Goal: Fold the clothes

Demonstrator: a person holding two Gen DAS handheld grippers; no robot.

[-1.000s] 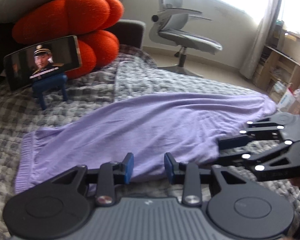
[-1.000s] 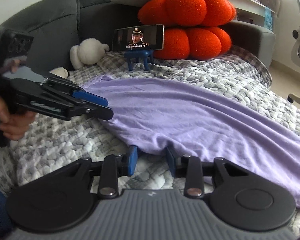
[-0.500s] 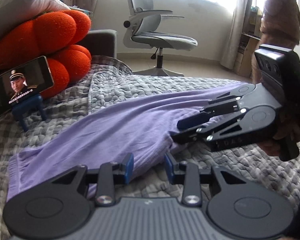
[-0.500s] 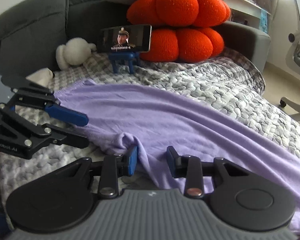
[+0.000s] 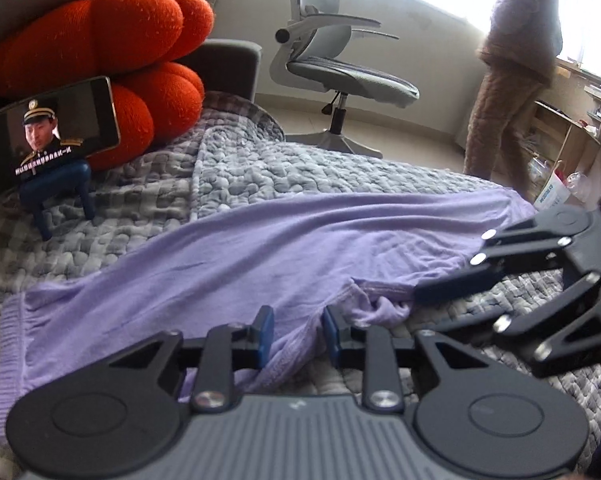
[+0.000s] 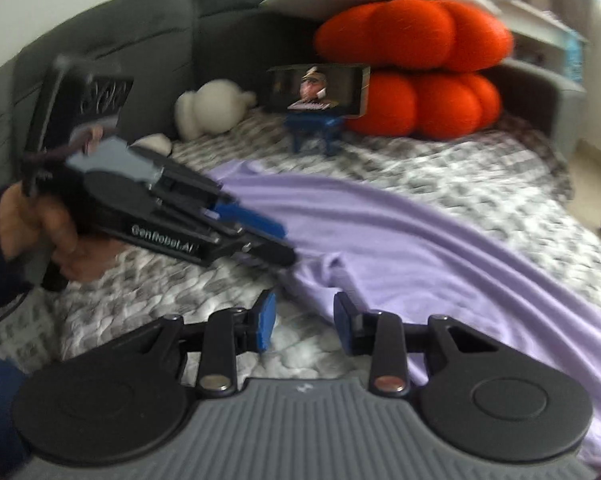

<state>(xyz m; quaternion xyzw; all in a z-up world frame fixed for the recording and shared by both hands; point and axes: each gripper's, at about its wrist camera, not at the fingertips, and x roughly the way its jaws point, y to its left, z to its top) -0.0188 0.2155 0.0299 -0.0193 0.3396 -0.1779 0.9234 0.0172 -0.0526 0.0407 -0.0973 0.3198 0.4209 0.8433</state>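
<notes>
Two tools: left tool [image 6: 276, 240] marked "GenRobot.AI", closing over lilac garment [image 5: 240, 264]; right tool [image 6: 304, 326] apart.

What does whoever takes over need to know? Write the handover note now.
Left tool: jaws have just been closing, with the near edge of the purple garment between them, not visibly clamped.
Right tool: open, low over the same edge beside the left one, gripping nothing.
Garment: spread lengthwise on the grey blanket, near edge bunched by the tools.
Done: no fold yet.
To do: grip the edge, fold it over, finish folding.
</notes>
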